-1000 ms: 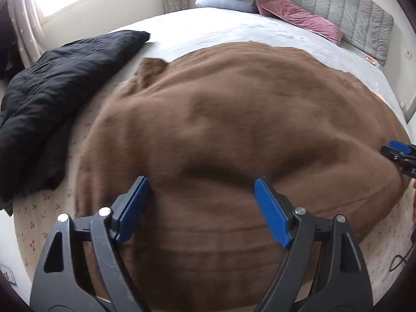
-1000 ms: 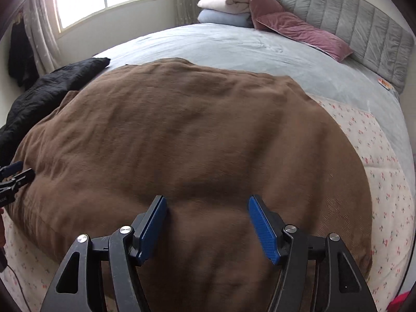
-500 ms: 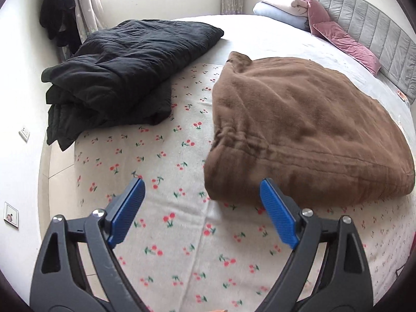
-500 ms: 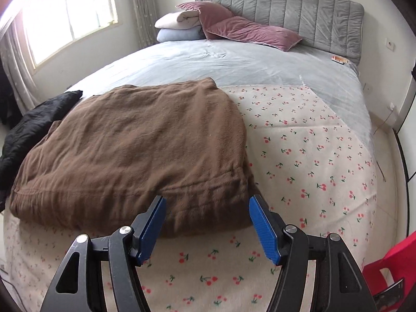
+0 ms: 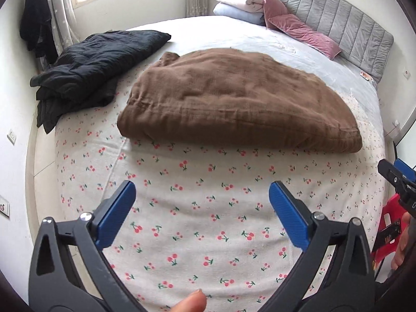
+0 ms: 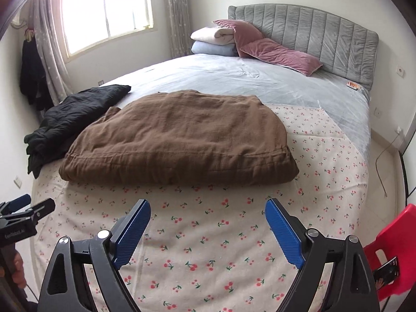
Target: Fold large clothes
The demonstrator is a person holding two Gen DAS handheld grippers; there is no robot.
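Note:
A large brown garment (image 5: pixel 234 98) lies folded into a thick bundle on the cherry-print sheet (image 5: pixel 197 202); it also shows in the right wrist view (image 6: pixel 179 140). My left gripper (image 5: pixel 202 195) is open and empty, held back above the sheet near the foot of the bed, well short of the bundle. My right gripper (image 6: pixel 208 215) is open and empty, likewise short of the bundle's near edge. Each gripper shows at the edge of the other's view: the right gripper in the left wrist view (image 5: pixel 397 176), the left gripper in the right wrist view (image 6: pixel 23 208).
A black padded garment (image 5: pixel 88 65) lies heaped at the bed's left, also in the right wrist view (image 6: pixel 70 114). Pink pillows (image 6: pixel 275 52) and folded blankets (image 6: pixel 213 40) rest by the grey headboard (image 6: pixel 312 31). A red chair (image 6: pixel 390 247) stands at the right of the bed.
Both grippers have pulled back from over the brown garment toward the foot of the bed. The garment lies still as a folded bundle.

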